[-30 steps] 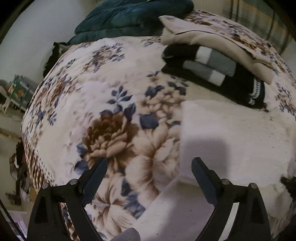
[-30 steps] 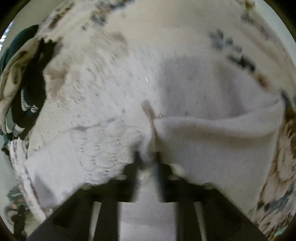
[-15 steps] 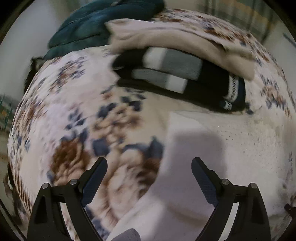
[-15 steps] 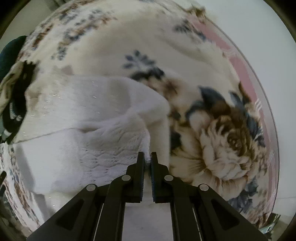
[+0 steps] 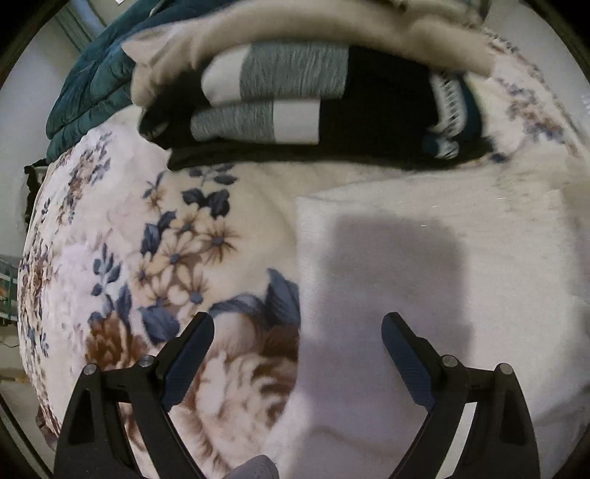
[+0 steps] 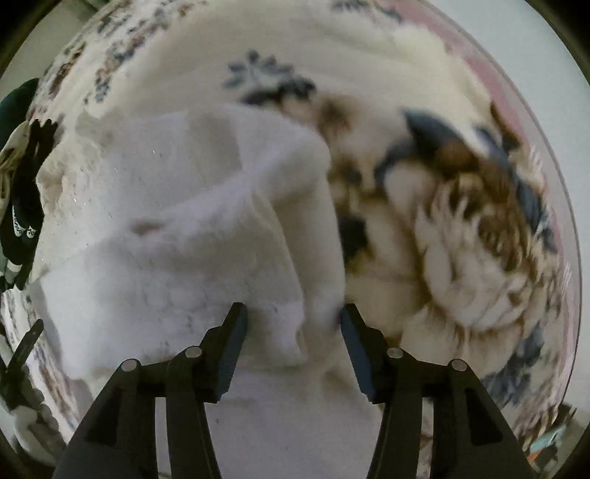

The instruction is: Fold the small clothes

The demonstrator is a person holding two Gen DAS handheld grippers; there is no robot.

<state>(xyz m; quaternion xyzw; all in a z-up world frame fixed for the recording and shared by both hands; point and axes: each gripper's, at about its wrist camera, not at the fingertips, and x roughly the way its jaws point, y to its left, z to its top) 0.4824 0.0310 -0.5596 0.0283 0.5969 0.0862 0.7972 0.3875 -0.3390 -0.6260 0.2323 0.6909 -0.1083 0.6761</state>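
Note:
A white knit garment lies flat on a floral blanket. My left gripper is open and empty, hovering over the garment's left edge. In the right wrist view the same white garment lies partly folded, with a flap turned over on top. My right gripper is open, its fingers straddling the folded edge of the garment without holding it.
A stack of folded clothes, black and grey striped under a beige piece, lies just beyond the white garment. A teal quilt lies at the back left. The floral blanket spreads to the right.
My right gripper was shut on the garment's edge and has opened, leaving the flap folded over. My left gripper has moved forward, closer to the stack of folded clothes.

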